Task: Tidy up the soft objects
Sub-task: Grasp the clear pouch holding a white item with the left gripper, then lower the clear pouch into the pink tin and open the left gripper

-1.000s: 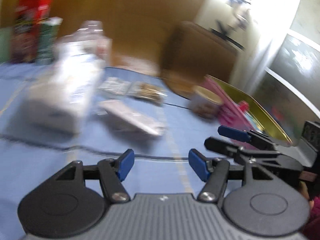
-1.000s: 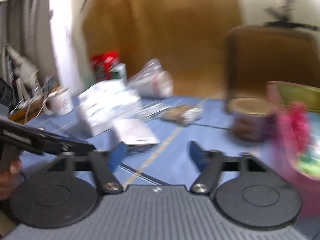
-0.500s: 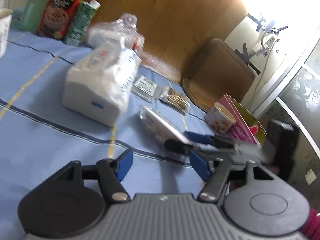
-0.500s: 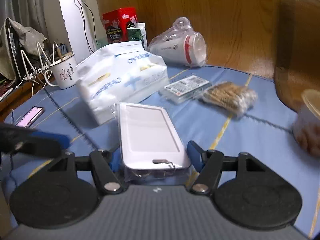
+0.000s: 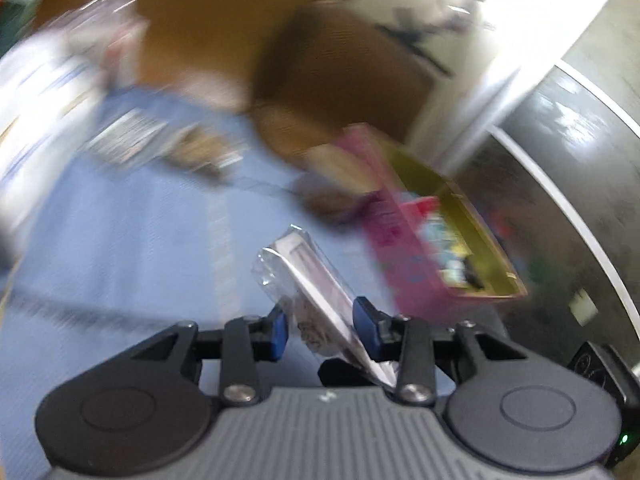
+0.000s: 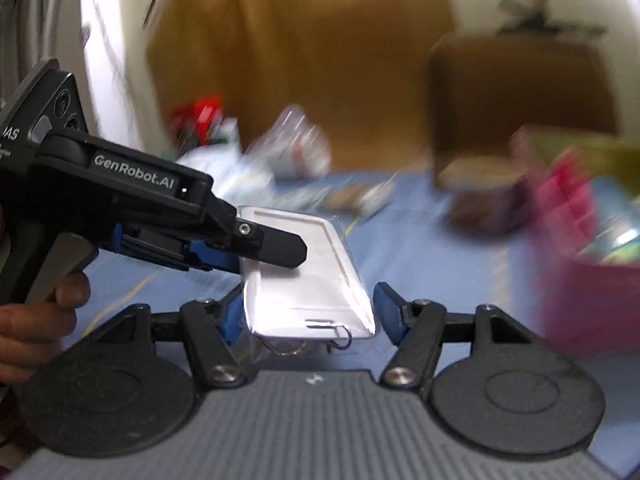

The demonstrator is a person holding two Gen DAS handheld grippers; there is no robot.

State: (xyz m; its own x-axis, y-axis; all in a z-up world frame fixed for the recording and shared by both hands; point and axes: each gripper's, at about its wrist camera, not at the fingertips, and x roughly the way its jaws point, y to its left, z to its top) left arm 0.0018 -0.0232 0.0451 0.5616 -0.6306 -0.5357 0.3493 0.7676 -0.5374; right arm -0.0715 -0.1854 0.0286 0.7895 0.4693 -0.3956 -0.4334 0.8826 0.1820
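My left gripper clamps the plastic-wrapped white pack; my right gripper stands wide around it; blur obscures the counter.

Flat clear-wrapped white packet, tilted

Black left gripper, blue pads, "GenRobot.AI" lettering, silver screws.

Each of the 2 fisheye views looks forward from just behind its own claw, low and close over the blue-clothed bench. The left wrist view faces the pink box and the dark glass door beyond, heavily blurred. The right wrist view faces the wooden wall, with the left claw entering from its left. Both share the clear-wrapped white packet, the pink box and the brown chair.
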